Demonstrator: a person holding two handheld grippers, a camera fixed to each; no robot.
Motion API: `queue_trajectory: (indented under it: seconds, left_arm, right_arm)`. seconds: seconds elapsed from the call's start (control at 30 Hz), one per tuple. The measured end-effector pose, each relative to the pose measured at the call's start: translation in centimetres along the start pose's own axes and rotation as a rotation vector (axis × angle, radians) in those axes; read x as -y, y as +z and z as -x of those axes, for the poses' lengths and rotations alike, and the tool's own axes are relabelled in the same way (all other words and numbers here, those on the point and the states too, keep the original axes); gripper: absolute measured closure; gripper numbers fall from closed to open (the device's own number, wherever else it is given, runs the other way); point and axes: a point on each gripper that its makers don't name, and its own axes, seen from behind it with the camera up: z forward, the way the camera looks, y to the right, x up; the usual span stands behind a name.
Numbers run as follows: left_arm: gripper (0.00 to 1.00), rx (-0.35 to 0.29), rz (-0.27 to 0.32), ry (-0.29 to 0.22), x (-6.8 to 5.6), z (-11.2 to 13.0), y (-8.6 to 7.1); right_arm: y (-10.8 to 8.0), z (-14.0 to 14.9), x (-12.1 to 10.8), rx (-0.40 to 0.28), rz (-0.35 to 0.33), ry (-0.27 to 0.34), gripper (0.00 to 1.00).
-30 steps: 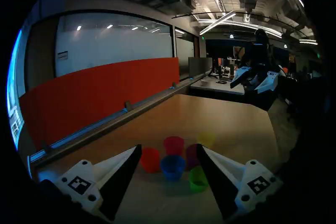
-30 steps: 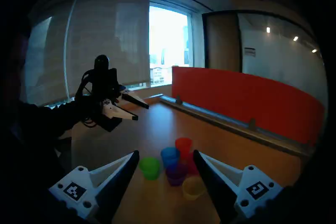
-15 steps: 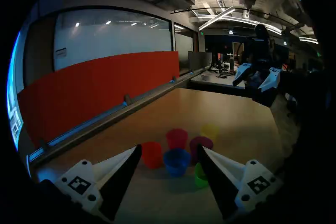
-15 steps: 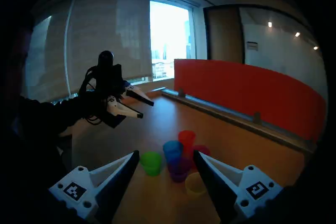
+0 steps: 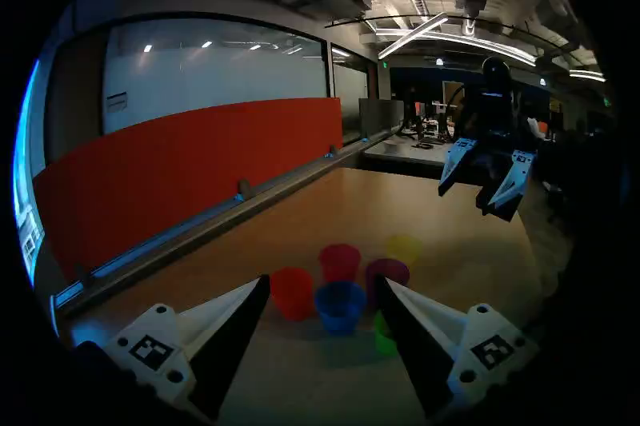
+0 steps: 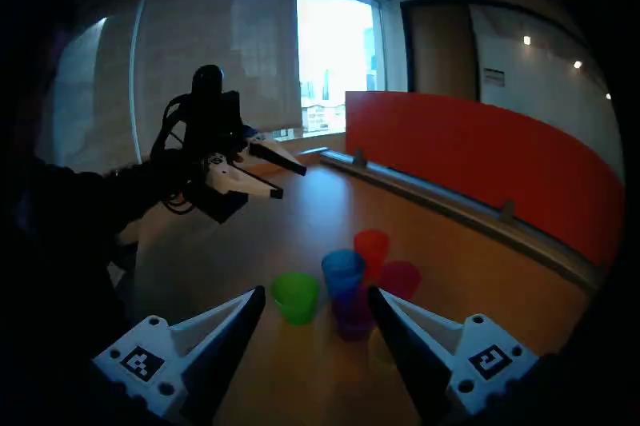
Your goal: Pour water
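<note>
Left gripper view: fiducial tags point(image 5: 151, 352), claw point(image 5: 322, 279)

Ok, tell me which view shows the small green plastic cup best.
The right gripper view: the small green plastic cup stands whole with nothing in front of it. In the left gripper view the left claw has one finger covering much of that cup.

The green cup point(image 5: 382, 340) sits half hidden behind a finger of the left gripper point(image 5: 321, 279).
</note>
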Motion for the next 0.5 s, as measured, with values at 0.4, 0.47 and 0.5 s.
queue_trajectory:
  seconds: [0.4, 0.47, 0.5]
  left_arm:
    - [0.04, 0.009, -0.016, 0.0, 0.8, 0.5, 0.2]
    - [0.04, 0.007, -0.019, -0.003, 0.9, 0.5, 0.2]
    - [0.04, 0.007, -0.021, -0.004, 1.0, 0.5, 0.2]
  right_arm:
    - [4.4, 4.5, 0.6, 0.075, -0.044, -0.026, 0.01]
    - [5.1, 5.1, 0.8, 0.087, -0.052, -0.033, 0.01]
    - [5.4, 5.4, 0.9, 0.093, -0.055, -0.038, 0.01]
